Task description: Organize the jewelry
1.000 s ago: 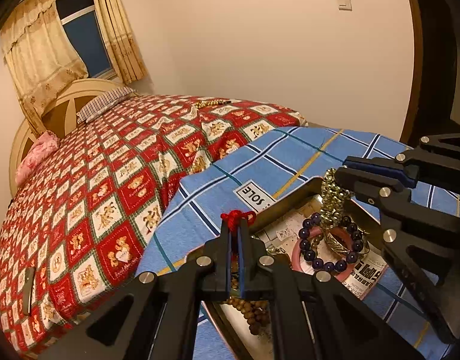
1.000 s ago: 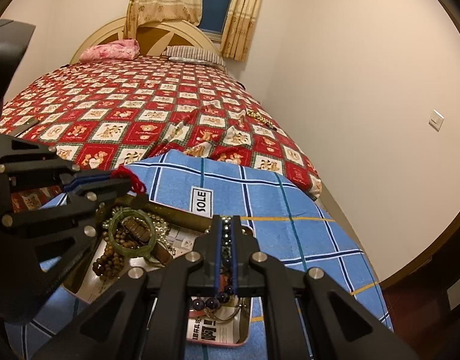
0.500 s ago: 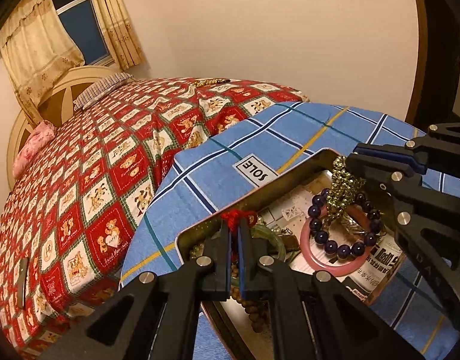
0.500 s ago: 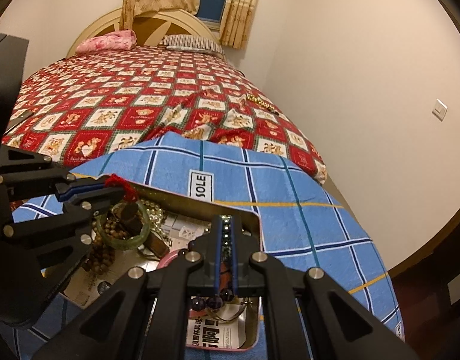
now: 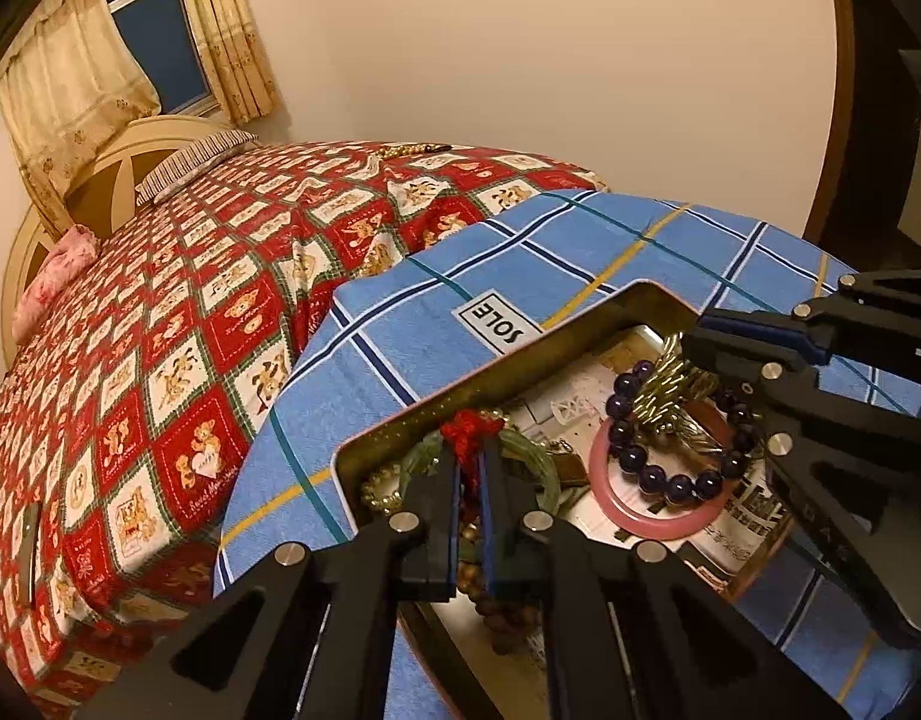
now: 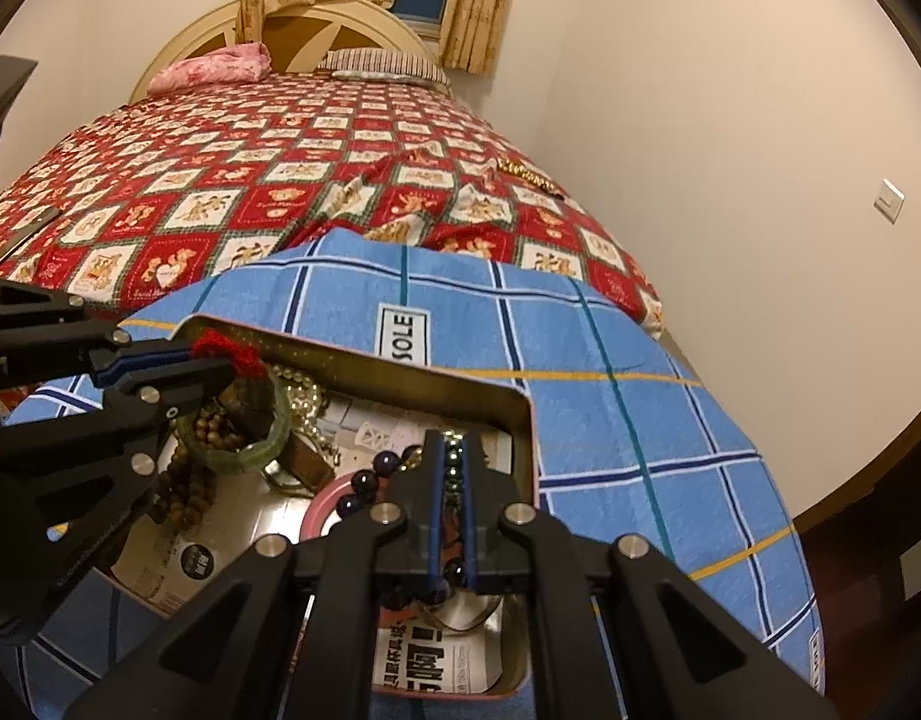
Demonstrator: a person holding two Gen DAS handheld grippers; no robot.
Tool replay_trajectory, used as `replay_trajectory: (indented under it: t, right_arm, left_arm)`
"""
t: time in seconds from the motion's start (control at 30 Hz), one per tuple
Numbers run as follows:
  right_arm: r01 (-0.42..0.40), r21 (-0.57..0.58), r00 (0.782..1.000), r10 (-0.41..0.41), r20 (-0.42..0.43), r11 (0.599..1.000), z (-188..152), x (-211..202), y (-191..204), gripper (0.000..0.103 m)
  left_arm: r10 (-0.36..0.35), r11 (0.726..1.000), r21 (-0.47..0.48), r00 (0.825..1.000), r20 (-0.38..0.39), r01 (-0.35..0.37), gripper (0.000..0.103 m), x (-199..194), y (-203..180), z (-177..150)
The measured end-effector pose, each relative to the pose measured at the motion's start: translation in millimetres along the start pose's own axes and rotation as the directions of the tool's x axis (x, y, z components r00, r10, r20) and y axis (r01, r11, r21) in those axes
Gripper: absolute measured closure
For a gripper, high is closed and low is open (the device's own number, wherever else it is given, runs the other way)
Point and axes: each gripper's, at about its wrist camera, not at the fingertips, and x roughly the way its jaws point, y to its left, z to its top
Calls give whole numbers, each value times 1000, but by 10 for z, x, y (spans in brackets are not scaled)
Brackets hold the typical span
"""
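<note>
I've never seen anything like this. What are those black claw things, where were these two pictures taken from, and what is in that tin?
No robot here: a person carries a hand-held gripper in each hand, each with its own camera looking along its fingers. One picture comes from the left hand-held gripper, shut on a red knotted cord. The other comes from the right hand-held gripper, shut on a gold bead strand. Both reach into an open metal tin on a blue checked cloth spread over a bed. Inside lie a pink bangle, a dark purple bead bracelet and a green bangle.
</note>
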Motion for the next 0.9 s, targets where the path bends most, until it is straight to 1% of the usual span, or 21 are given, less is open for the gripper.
replay_trajectory:
  t: [0.03, 0.07, 0.1, 0.13, 0.17, 0.2, 0.23, 0.27, 0.3, 0.37, 0.5, 0.57, 0.7, 0.9]
  right_arm:
    - [4, 1, 1000, -4, 1, 1000, -7, -1, -3, 94]
    - [8, 5, 1000, -8, 1, 1000, -18, -8, -11, 84]
    - [7, 14, 1000, -7, 2, 1000, -31, -19, -25, 67]
    - [5, 28, 1000, -5, 7, 1000, -51, -42, -47, 59]
    - [7, 33, 1000, -8, 11, 999, -70, -59, -61, 49]
    - [11, 36, 1000, -11, 14, 999, -87, -75, -70, 48]
    - [14, 41, 1000, -14, 11, 999, -113, -93, -82, 48]
    - [14, 46, 1000, -14, 7, 999, -129, -101, -90, 48]
    - [13, 51, 1000, -13, 4, 999, -143, -110, -101, 48]
    - [17, 64, 1000, -17, 4, 998, -183, -146, -122, 46]
    - [14, 85, 1000, -15, 9, 996, -240, -222, -136, 44]
    - [12, 95, 1000, -14, 19, 995, -267, -285, -138, 43]
    - [6, 117, 999, -12, 51, 993, -302, -436, -135, 41]
    - [4, 116, 998, -12, 68, 993, -288, -514, -108, 41]
  left_arm:
    - [-5, 1000, -2, 1000, 2, 5, 96, -18, -5, -11]
    - [-8, 1000, -3, 1000, 1, 8, 95, -34, -11, -24]
    - [-8, 1000, 0, 1000, 0, 8, 89, -44, -16, -33]
    - [-5, 1000, 2, 1000, 2, 5, 78, -61, -18, -48]
    - [1, 1000, 1, 1000, 6, -1, 69, -79, -13, -61]
    - [15, 1000, -4, 1000, 17, -15, 47, -111, -3, -74]
    - [35, 999, -11, 999, 40, -35, 30, -163, 8, -88]
    - [44, 999, -15, 997, 57, -44, 25, -203, 18, -99]
    - [49, 999, -16, 996, 74, -48, 24, -245, 24, -108]
    - [38, 999, -20, 997, 72, -36, 24, -294, 36, -116]
    - [55, 998, -36, 995, 80, -52, 24, -382, 71, -153]
    - [70, 996, -54, 993, 91, -65, 24, -444, 108, -179]
    - [77, 994, -92, 990, 120, -66, 24, -577, 181, -221]
    - [80, 994, -87, 988, 129, -69, 24, -664, 181, -230]
